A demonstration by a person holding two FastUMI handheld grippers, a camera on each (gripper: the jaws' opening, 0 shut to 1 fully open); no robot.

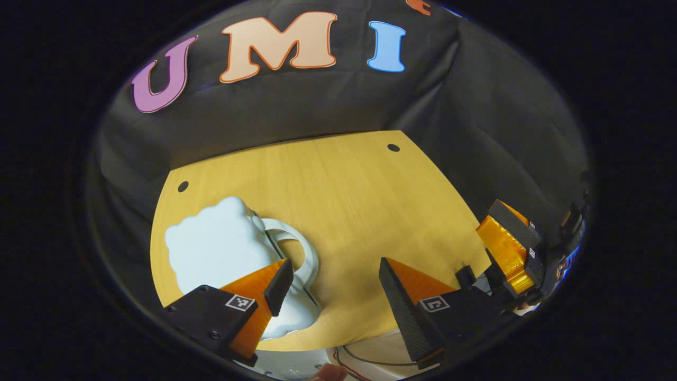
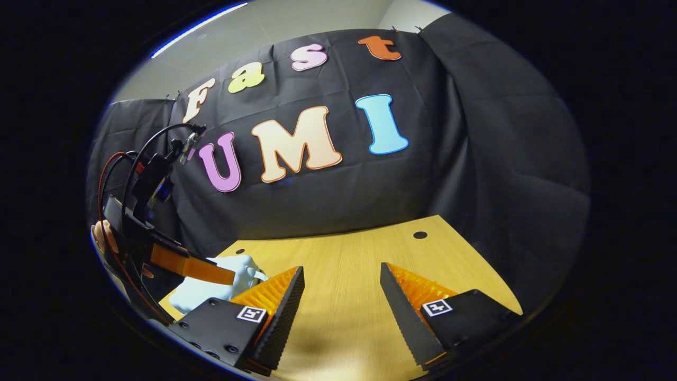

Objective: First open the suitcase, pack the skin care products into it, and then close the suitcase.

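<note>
Tools (image 1: pixel 333 286) (image 2: pixel 341 296) both gape wide above table (image 1: pixel 344 201), left apparently nearest suitcase (image 1: pixel 222 248).

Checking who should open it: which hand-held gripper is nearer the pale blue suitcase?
Left. The left hand-held gripper hovers at the suitcase by its handle; the right hand-held gripper is off to the side over bare table.

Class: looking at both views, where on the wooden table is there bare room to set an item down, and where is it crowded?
Free: the table from the white suitcase across to its right edge and back to the cloth wall. Crowded: the near-left corner around the suitcase.
</note>
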